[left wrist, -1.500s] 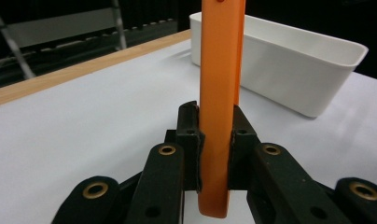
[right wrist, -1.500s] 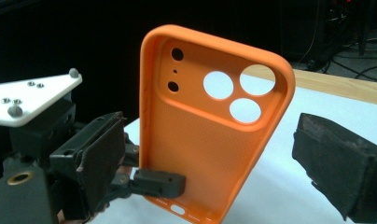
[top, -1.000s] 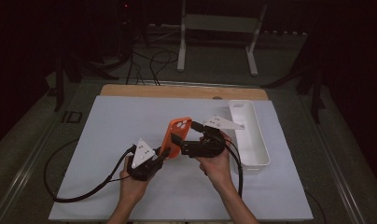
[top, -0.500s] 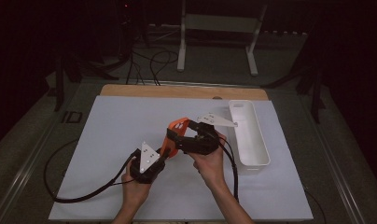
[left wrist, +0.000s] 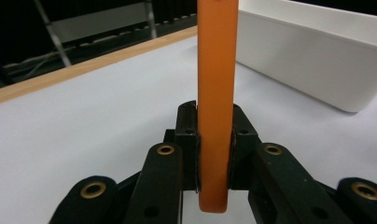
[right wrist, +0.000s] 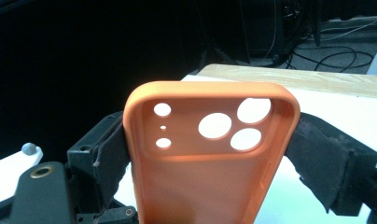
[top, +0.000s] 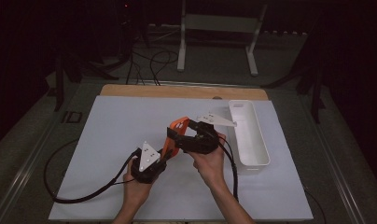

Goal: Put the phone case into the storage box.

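over white table — orange phone case [top: 170,135] spans left gripper [top: 162,156] and right gripper [top: 177,135].

Counted on the white mat [top: 112,140]: one orange phone case [top: 170,137], one long white tray [top: 247,135], two handheld grippers, the left gripper [top: 164,156] and the right gripper [top: 177,133], each with one trailing cable. Pierced through the case's camera end: three large round holes and three smaller ones. Behind the table, one white stand [top: 219,23].
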The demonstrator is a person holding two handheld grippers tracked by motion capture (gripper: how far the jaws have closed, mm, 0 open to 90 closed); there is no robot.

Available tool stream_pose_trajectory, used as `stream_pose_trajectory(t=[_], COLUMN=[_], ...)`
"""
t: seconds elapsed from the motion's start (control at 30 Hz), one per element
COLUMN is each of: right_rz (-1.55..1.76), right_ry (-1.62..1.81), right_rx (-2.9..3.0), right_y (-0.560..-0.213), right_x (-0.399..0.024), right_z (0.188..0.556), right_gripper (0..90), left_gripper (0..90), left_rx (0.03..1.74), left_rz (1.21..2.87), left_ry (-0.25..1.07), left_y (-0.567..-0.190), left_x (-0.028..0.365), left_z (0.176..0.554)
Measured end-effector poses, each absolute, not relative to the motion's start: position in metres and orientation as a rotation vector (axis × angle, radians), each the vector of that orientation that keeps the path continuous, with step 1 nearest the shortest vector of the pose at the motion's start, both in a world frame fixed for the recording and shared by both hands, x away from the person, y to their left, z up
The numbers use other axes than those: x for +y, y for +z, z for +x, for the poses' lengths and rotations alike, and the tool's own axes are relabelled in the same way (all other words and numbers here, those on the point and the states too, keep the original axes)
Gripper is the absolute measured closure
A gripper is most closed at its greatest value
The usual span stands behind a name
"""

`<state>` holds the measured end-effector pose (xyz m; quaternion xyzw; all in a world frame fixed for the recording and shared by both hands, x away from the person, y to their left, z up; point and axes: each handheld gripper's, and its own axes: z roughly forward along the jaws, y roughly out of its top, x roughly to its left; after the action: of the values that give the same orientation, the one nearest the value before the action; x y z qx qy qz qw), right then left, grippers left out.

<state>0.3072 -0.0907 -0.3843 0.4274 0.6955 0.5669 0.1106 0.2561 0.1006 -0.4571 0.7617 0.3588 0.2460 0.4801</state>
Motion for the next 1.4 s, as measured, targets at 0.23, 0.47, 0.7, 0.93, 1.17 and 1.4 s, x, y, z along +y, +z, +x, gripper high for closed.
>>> stream_pose_trajectory(t=[0.23,0.47,0.7,0.93,1.17,1.4], right_rz=[1.251,1.250,1.257,1.255,1.259,1.258], right_ry=[1.656,1.641,1.636,1.629,1.611,1.588], right_rx=[2.041,2.031,2.016,2.005,1.996,1.987], right_y=[-0.384,-0.383,-0.383,-0.382,-0.382,-0.382], right_x=[-0.092,-0.092,-0.096,-0.098,-0.102,-0.105], right_z=[0.306,0.306,0.306,0.307,0.310,0.312], right_gripper=[16.7,16.7,16.7,16.7,16.7,16.7], left_gripper=[78.1,70.1,31.6,2.6,0.2,0.0], left_rx=[0.857,0.845,0.869,0.961,0.990,1.017], left_rz=[1.862,1.858,1.824,1.806,1.787,1.783], left_ry=[0.569,0.562,0.541,0.573,0.604,0.620], left_y=[-0.457,-0.455,-0.452,-0.449,-0.447,-0.447], left_x=[0.102,0.104,0.109,0.116,0.125,0.133], left_z=[0.258,0.258,0.260,0.265,0.266,0.267])
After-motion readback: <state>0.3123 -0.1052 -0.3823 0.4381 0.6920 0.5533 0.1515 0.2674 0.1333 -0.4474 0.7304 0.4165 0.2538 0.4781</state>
